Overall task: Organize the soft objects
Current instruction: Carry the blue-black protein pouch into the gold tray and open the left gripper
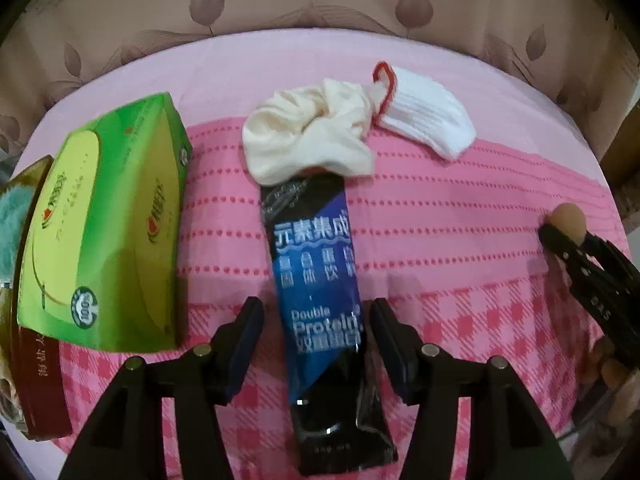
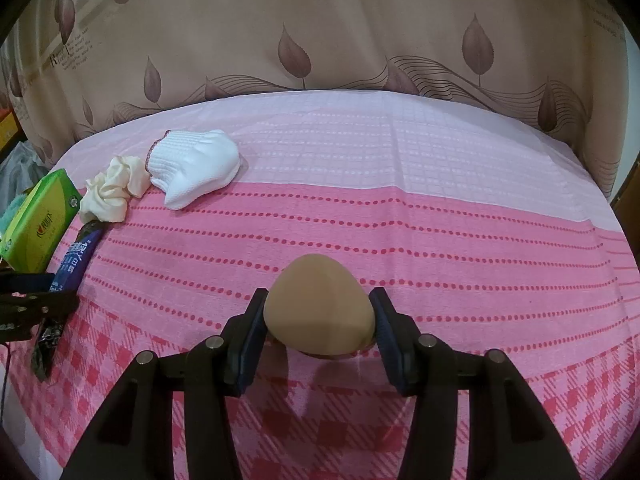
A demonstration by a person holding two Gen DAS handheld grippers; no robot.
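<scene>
My left gripper [image 1: 316,316] is open, its jaws on either side of a blue and black protein sachet [image 1: 320,304] that lies flat on the pink cloth. A crumpled cream cloth [image 1: 304,136] lies on the sachet's far end, and a white knitted glove with a red cuff [image 1: 424,112] lies beside it. My right gripper [image 2: 320,312] is shut on a tan egg-shaped sponge [image 2: 320,308], held just above the cloth. In the right wrist view the glove [image 2: 196,172], cream cloth [image 2: 112,192] and sachet [image 2: 76,256] lie at the far left.
A green tissue box [image 1: 108,224] stands left of the sachet, with a dark red box [image 1: 36,384] and teal fluffy fabric [image 1: 12,224] beyond it. A leaf-patterned brown curtain [image 2: 320,40] hangs behind the table. The right gripper shows at the left wrist view's right edge [image 1: 568,240].
</scene>
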